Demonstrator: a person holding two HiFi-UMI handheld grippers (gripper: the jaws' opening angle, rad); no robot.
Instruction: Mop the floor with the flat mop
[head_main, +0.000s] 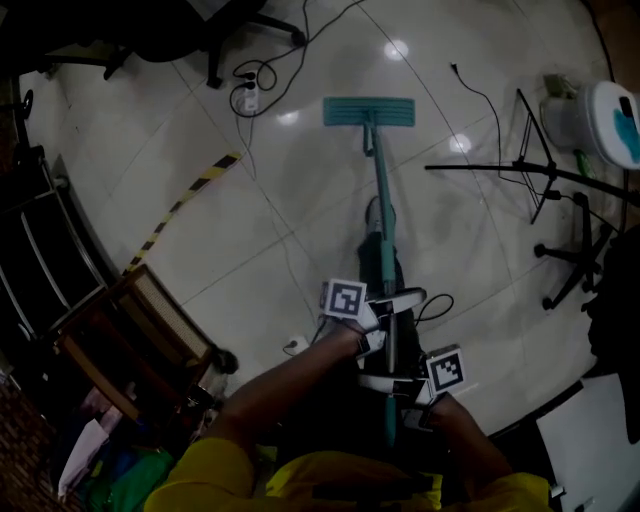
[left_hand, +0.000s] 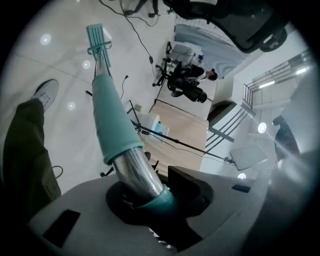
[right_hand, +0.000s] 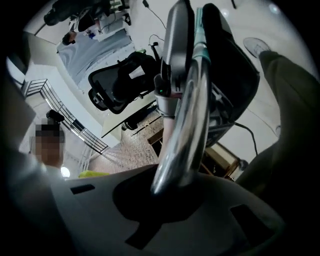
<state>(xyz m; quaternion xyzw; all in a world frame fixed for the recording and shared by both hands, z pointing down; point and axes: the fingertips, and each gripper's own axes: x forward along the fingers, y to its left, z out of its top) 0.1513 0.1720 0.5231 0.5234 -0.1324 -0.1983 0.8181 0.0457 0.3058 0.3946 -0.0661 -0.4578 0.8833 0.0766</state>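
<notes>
The flat mop lies out ahead of me, its teal head (head_main: 368, 112) flat on the pale tiles and its handle (head_main: 383, 215) running back toward my body. My left gripper (head_main: 385, 322) is shut on the handle, higher up in the head view. My right gripper (head_main: 405, 392) grips the handle's near end, close to my body. In the left gripper view the chrome tube (left_hand: 136, 172) with its teal sleeve (left_hand: 112, 120) passes between that gripper's (left_hand: 145, 196) jaws toward the mop head (left_hand: 98, 37). In the right gripper view the chrome tube (right_hand: 182, 135) sits in that gripper's (right_hand: 170, 187) notch.
My shoe (head_main: 374, 214) and dark trouser leg stand beside the handle. Cables and a power strip (head_main: 250, 96) lie at the far left of the mop head. Black tripod stands (head_main: 545, 190) and a white-teal bucket (head_main: 612, 120) crowd the right. A wooden chair (head_main: 130, 340) and striped tape (head_main: 185, 205) are left.
</notes>
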